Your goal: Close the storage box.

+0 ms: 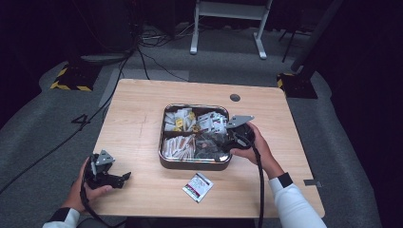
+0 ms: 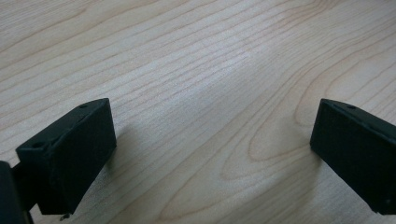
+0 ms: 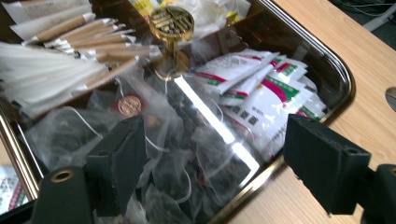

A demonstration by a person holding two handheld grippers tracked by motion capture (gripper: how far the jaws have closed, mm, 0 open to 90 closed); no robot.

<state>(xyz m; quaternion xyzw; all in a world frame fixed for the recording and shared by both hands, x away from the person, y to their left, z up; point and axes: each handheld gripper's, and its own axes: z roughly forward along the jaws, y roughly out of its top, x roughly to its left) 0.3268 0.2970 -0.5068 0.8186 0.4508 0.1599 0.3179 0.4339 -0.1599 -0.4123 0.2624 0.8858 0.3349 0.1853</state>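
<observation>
Item: square metal tray (image 1: pixel 164 159) with four compartments, standing near the centre of the wooden bench (image 1: pixel 138 118). Contents, by clock face from the tray's middle in the high view: stick packets (image 1: pixel 178 146) at 7 o'clock; yellow-and-white packets (image 1: pixel 179 118) at 11 o'clock; white sachets with red and green print (image 1: pixel 212 121) at 1 o'clock; clear tea bags (image 1: pixel 207 142) holding dark leaf at 5 o'clock. A brass knob (image 3: pixel 171 22) rises where the dividers cross. Right gripper (image 1: pixel 222 148): held at the tray's 4 o'clock corner, over the tea-bag compartment, jaws spread wide and pinching nothing; in the right gripper view the clear tea bags (image 3: pixel 187 158) lie between and below the jaws, the white sachets (image 3: pixel 261 100) lie just beyond toward the right jaw, and the tray rim (image 3: pixel 261 179) runs under that jaw. Whether a jaw touches the bags cannot be told. Left gripper (image 1: pixel 124 178): at the bench's 8 o'clock edge, well apart from the tray, jaws spread, nothing between them; bare wood grain (image 2: pixel 210 93) lies under it. Loose item: one sachet (image 1: pixel 197 186), white with red print, flat on the bench just beyond the tray's 6 o'clock side, between the two grippers. Surroundings: grommet hole (image 1: pixel 235 97) at the bench's 1 o'clock; cables (image 1: pixel 142 52) on the grey floor at 11 o'clock; white stand legs (image 1: pixel 228 28) at 12 o'clock.
</observation>
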